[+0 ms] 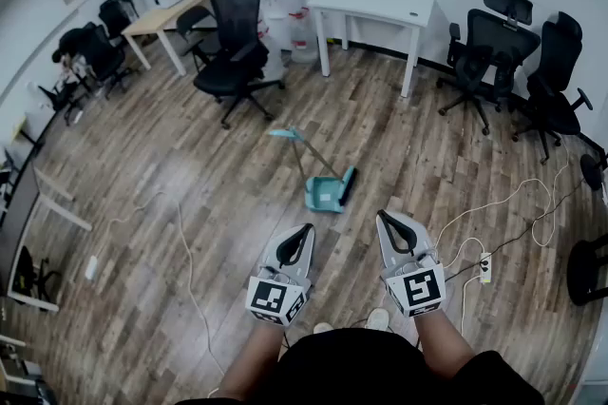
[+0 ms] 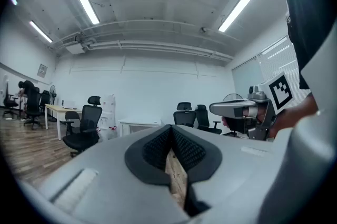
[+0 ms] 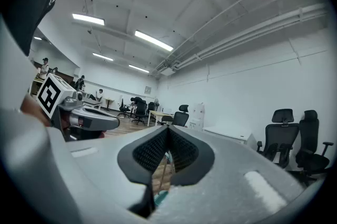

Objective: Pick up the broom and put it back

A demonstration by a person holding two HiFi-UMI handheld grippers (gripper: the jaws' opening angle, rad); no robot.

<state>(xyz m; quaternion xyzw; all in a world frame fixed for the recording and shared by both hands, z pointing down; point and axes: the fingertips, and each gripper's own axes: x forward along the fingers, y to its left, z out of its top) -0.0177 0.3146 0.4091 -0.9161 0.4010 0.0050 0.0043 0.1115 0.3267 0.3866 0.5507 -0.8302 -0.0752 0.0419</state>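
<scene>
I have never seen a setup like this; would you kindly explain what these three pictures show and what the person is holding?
There is no robot: a person holds a two-jaw gripper in each hand. The head view comes from a camera on the person's head, looking down at the left gripper and right gripper. The other two pictures come from cameras riding on each gripper, looking along its jaws. Both grippers are shut and empty. Ahead on the wooden floor lies a teal broom and dustpan set, untouched; a white table and black office chairs stand beyond.
</scene>
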